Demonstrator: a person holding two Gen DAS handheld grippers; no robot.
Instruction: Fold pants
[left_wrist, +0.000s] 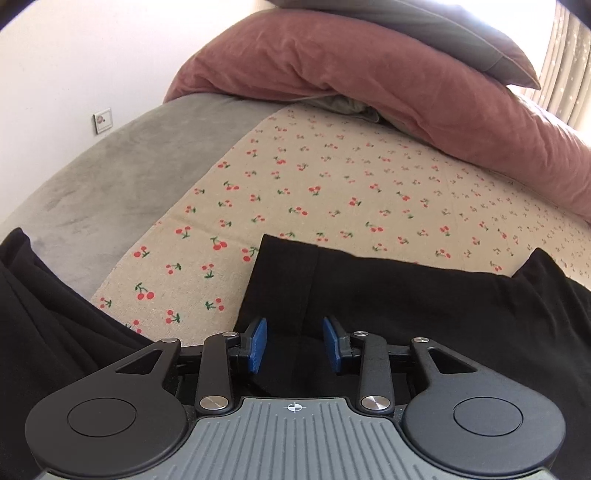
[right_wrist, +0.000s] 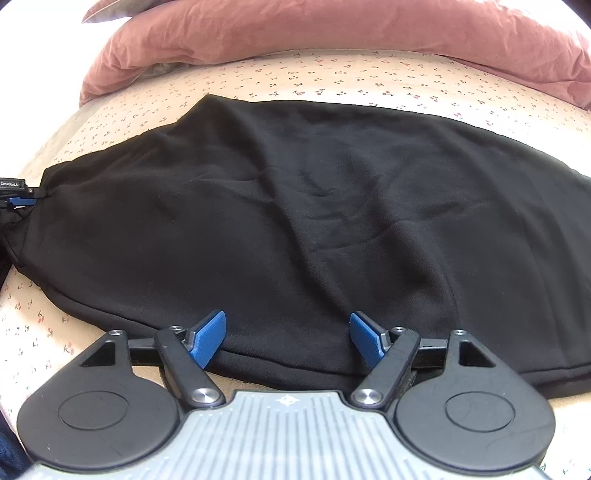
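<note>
With the black pants (right_wrist: 295, 221) spread flat on the cherry-print sheet (left_wrist: 332, 177) below the pink duvet (left_wrist: 369, 81), both your left gripper (left_wrist: 294, 345) and right gripper (right_wrist: 288, 341) gape empty, so settle each over the near hem before pinching.

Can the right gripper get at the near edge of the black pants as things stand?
Probably yes. The right gripper has its jaws open right over the near hem of the black pants, which lie flat on the cherry-print sheet, with nothing between.
</note>
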